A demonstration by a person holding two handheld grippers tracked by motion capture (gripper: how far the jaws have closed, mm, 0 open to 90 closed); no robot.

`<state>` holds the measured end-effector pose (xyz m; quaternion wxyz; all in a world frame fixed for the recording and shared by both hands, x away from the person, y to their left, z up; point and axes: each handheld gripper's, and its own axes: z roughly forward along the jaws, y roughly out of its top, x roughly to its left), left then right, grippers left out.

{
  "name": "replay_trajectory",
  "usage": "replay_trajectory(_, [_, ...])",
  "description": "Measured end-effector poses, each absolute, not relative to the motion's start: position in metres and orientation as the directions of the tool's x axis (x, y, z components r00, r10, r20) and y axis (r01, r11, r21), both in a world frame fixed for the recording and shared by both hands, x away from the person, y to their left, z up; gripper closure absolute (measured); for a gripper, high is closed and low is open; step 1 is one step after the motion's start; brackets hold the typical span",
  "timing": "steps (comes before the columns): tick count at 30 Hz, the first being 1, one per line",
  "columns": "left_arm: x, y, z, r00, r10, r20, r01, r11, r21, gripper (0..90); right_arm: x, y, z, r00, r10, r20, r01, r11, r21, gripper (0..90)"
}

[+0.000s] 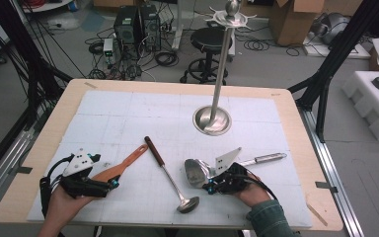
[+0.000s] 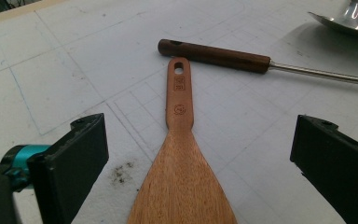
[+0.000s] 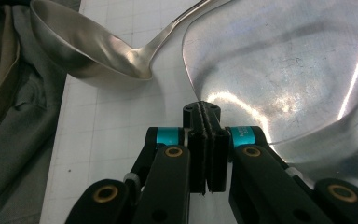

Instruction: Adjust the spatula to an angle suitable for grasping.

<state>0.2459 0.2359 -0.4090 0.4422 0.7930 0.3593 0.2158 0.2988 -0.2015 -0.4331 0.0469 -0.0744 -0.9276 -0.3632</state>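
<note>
A wooden spatula [image 1: 121, 168] lies on the white mat at the front left. Its broad blade [image 2: 182, 186] sits between the wide-open jaws of my left gripper [image 2: 196, 158], which touch nothing; in the high view that gripper [image 1: 112, 184] is at the blade's near end. A steel turner [image 1: 196, 171] with a metal handle [image 1: 264, 158] lies at the front right. My right gripper [image 1: 209, 188] is shut, pads pressed together, its tip [image 3: 202, 109] at the edge of the turner's shiny blade [image 3: 289, 74]. I see nothing between its pads.
A ladle with a dark wooden handle [image 1: 154, 150] lies between the two tools, its bowl [image 1: 188, 204] near the front edge and close to the right gripper [image 3: 88, 51]. A tall steel hanging stand [image 1: 212, 120] rises mid-table. A grey sleeve [image 3: 14, 116] lies left of the right gripper.
</note>
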Motion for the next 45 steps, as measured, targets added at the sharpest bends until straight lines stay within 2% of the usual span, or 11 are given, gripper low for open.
replay_trajectory(26, [0.246, 0.236, -0.409, 0.647, 0.762, 0.021, 0.381, -0.347, 0.857, 4.7, 0.31, -0.188, -0.435, -0.986, 0.122, 0.118, 0.17, 0.721, 0.672, 90.0])
replay_trajectory(45, [0.246, 0.236, -0.41, 0.647, 0.762, 0.02, 0.381, -0.347, 0.857, 4.7, 0.319, -0.183, -0.435, -0.976, 0.187, 0.112, 0.213, 0.712, 0.669, 90.0])
